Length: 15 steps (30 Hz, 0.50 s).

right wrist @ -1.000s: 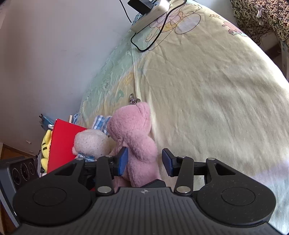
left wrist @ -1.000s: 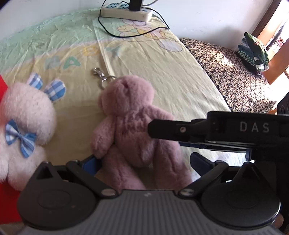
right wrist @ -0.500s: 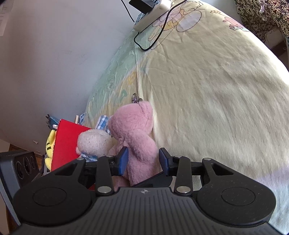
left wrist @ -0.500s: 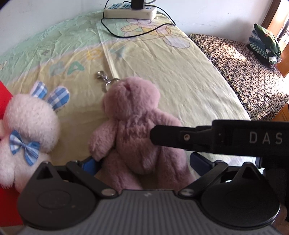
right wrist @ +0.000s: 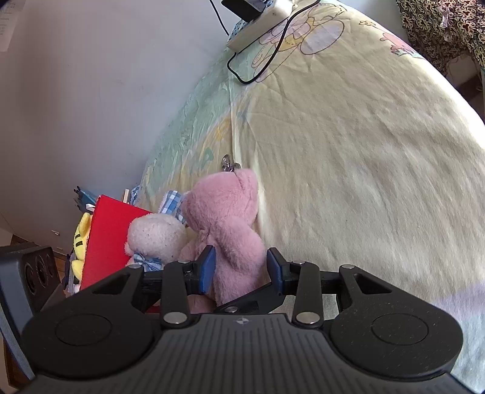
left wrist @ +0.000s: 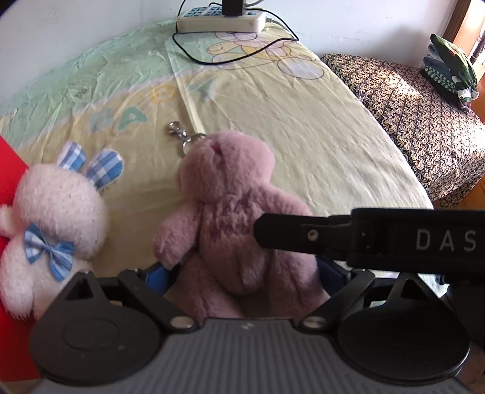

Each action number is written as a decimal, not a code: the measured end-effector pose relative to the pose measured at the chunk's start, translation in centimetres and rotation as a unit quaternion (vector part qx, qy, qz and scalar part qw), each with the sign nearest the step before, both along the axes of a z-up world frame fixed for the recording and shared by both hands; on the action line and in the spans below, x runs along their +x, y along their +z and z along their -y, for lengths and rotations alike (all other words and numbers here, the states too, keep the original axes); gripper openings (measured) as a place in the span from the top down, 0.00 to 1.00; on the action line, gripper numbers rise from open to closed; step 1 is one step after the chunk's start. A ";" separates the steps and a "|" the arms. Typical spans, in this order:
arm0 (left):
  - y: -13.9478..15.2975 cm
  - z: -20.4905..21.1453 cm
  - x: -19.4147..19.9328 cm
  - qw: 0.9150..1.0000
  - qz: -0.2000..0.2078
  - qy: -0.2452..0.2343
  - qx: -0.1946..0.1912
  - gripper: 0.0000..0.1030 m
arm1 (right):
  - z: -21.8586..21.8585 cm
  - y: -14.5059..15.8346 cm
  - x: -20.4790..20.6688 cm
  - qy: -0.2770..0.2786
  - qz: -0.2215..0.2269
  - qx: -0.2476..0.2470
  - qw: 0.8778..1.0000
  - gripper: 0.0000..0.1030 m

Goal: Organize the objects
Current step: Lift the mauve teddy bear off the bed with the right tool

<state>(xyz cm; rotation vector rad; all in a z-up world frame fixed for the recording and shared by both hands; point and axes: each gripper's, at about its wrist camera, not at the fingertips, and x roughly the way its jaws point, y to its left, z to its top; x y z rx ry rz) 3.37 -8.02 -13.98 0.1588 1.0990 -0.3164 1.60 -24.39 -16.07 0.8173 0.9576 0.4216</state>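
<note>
A pink plush bear (left wrist: 233, 218) with a metal key clip (left wrist: 178, 133) lies on the yellow bedsheet (left wrist: 318, 130). My left gripper (left wrist: 239, 272) is open, its blue pads either side of the bear's legs. My right gripper (right wrist: 241, 268) is closed on the bear's body (right wrist: 230, 236); its black finger (left wrist: 303, 233) crosses the bear's belly in the left wrist view. A white plush bunny (left wrist: 57, 218) with blue checked ears and bow lies just left of the bear and also shows in the right wrist view (right wrist: 154, 236).
A red box (right wrist: 106, 236) stands left of the bunny, with a yellow plush (right wrist: 80, 242) behind it. A white power strip (left wrist: 221, 21) with a black cable lies at the far edge. A patterned bed (left wrist: 418, 115) holds folded clothes (left wrist: 451, 69). A wall (right wrist: 91, 91) borders the left.
My right gripper's pads have closed in from either side onto the pink bear. Both cameras have shifted slightly; the bear and bunny stay in place.
</note>
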 end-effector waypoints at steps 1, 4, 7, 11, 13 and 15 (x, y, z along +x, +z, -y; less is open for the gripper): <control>0.0 0.0 0.0 1.000 0.000 0.000 0.000 0.09 | 0.0 0.0 0.0 0.001 0.000 0.000 1.000 0.62; -0.1 0.0 0.1 1.000 -0.003 -0.002 -0.005 0.05 | 0.1 -0.2 0.1 0.002 -0.002 0.008 1.000 0.63; -0.2 0.2 0.1 1.000 -0.005 -0.005 -0.002 0.01 | 0.3 -0.4 -0.2 -0.002 -0.003 0.017 1.000 0.63; -0.3 0.2 0.1 1.000 -0.006 -0.007 0.001 0.01 | 0.2 -0.3 -0.4 -0.006 -0.003 0.017 1.000 0.63; -0.3 0.2 0.1 1.000 -0.006 -0.008 0.002 0.01 | 0.2 -0.3 -0.5 -0.007 -0.004 0.019 1.000 0.63; -0.3 0.3 0.0 1.000 -0.006 -0.010 0.006 0.01 | 0.2 -0.3 -0.6 -0.008 -0.006 0.022 1.000 0.63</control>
